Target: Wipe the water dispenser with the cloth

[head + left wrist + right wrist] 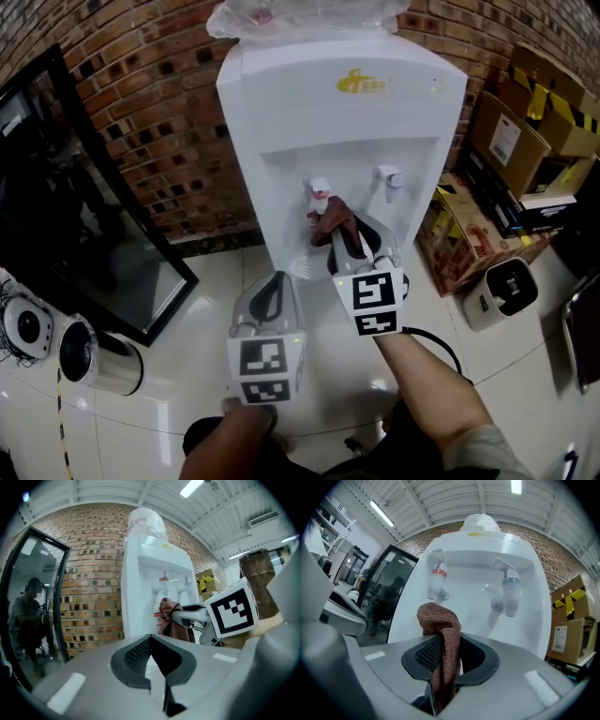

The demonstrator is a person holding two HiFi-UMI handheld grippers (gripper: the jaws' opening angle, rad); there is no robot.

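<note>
**Cloth at the taps, dispenser dead ahead**

The dispenser [337,122] stands upright on the floor [211,314] against the brick wall [159,112], its long axis vertical and its front facing us.

Our right hand-held gripper [349,234] points about level at that front and is plainly the nearer of our two. Its jaws pinch the cloth [440,620], which bunches up above the pads and hangs down between them.

Our left hand-held gripper [272,291] sits lower and to the left, back from the dispenser. Its jaws are pressed together with nothing between them.

The bunched top of the cloth lies just under the red tap [436,581], with the blue tap [508,590] off to its right. We cannot tell whether the cloth touches the panel behind the taps.

We judge that the coming stroke turns on this line-up. The white face lies straight beyond the cloth, so a short push forward should meet it. The wipe could then run across towards the blue tap or down the dispenser's length.
</note>
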